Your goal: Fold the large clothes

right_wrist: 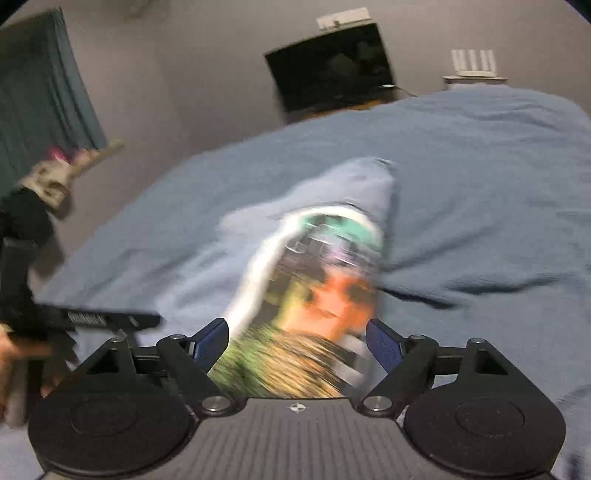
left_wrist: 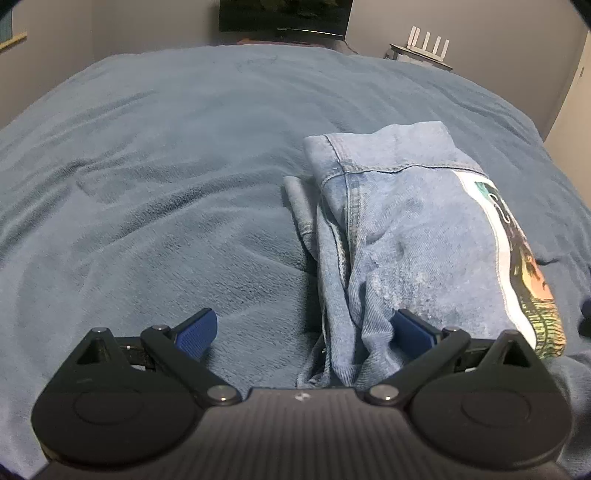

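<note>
A light blue denim garment (left_wrist: 413,236) with a colourful printed patch (left_wrist: 524,266) lies folded into a long bundle on the blue blanket (left_wrist: 166,184). My left gripper (left_wrist: 304,328) is open at the bundle's near end; its right finger (left_wrist: 410,328) rests against the denim and its left finger (left_wrist: 197,328) is over the blanket. In the blurred right wrist view, my right gripper (right_wrist: 299,341) is open with the printed patch (right_wrist: 314,302) between its fingers. I cannot tell whether the fingers touch the cloth.
The bed's blanket (right_wrist: 480,184) fills both views. A dark TV screen (left_wrist: 284,16) and a white router (left_wrist: 428,44) stand beyond the far edge. In the right wrist view, the other gripper and a hand (right_wrist: 33,325) appear at left, and a teal curtain (right_wrist: 40,96) hangs behind.
</note>
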Action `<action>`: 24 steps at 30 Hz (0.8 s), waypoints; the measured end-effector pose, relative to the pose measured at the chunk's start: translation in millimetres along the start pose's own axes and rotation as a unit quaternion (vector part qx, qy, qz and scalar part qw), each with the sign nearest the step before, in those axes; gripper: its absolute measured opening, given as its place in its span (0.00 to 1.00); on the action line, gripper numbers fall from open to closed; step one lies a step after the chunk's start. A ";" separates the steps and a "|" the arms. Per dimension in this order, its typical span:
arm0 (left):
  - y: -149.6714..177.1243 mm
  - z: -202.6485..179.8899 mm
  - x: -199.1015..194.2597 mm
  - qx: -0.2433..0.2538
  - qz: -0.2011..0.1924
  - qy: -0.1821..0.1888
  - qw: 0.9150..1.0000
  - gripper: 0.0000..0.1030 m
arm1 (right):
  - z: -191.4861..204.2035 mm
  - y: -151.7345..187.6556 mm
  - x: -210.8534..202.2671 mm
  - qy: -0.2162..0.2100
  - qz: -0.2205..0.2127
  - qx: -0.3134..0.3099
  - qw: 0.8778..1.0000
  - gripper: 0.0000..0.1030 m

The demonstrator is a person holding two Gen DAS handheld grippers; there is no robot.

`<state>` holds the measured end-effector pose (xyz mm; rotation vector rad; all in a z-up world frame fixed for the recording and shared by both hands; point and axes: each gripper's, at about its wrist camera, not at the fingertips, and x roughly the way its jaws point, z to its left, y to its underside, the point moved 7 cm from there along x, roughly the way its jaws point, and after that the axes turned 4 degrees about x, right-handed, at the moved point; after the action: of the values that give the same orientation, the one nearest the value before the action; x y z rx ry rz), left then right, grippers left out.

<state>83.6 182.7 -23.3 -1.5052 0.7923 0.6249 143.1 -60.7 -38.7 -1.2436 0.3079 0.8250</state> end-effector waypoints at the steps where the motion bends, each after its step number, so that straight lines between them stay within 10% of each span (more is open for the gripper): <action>1: 0.4 -0.7 -0.6 0.000 0.000 -0.003 1.000 1.00 | -0.3 6.6 1.1 0.004 0.019 -0.003 1.000 0.82; 5: -0.8 -1.9 -1.9 -0.004 0.002 -0.005 1.000 1.00 | 17.6 35.7 22.5 0.032 0.071 -0.068 0.995 0.80; 14: 0.0 -0.6 -2.3 -0.005 0.007 -0.006 1.000 1.00 | 23.3 35.2 72.7 0.123 0.012 -0.076 0.989 0.72; 24: -0.2 -1.7 1.5 0.011 0.014 0.004 1.000 1.00 | -31.0 42.5 76.1 0.121 0.062 0.070 0.988 0.68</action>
<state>84.5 180.8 -24.2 -1.4796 0.8246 0.6300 172.2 -56.3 -126.5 -1.2017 0.6349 0.7444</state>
